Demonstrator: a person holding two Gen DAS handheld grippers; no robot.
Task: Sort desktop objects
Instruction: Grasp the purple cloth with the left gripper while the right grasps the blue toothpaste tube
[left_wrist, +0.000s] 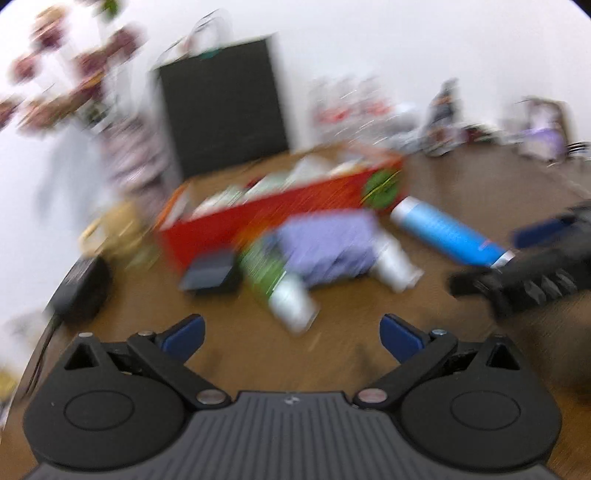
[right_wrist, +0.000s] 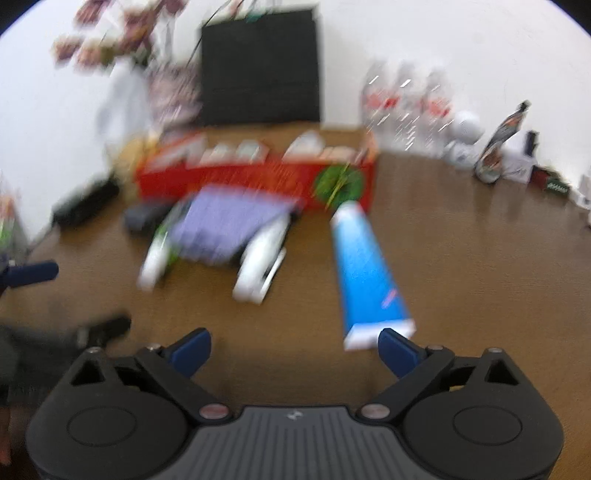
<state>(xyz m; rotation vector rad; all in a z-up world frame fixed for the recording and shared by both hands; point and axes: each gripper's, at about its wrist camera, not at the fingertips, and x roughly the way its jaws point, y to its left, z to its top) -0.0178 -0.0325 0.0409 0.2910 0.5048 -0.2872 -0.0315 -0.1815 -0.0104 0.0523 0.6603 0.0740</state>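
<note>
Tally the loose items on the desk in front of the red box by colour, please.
Blue: 1, the blue tube.
White: 2, the white-and-green bottle and the white bottle.
Purple: 1, the purple cloth lying over both bottles.
Dark grey: 1, the small dark case.
Total: 5. Blur hides finer details.
</note>
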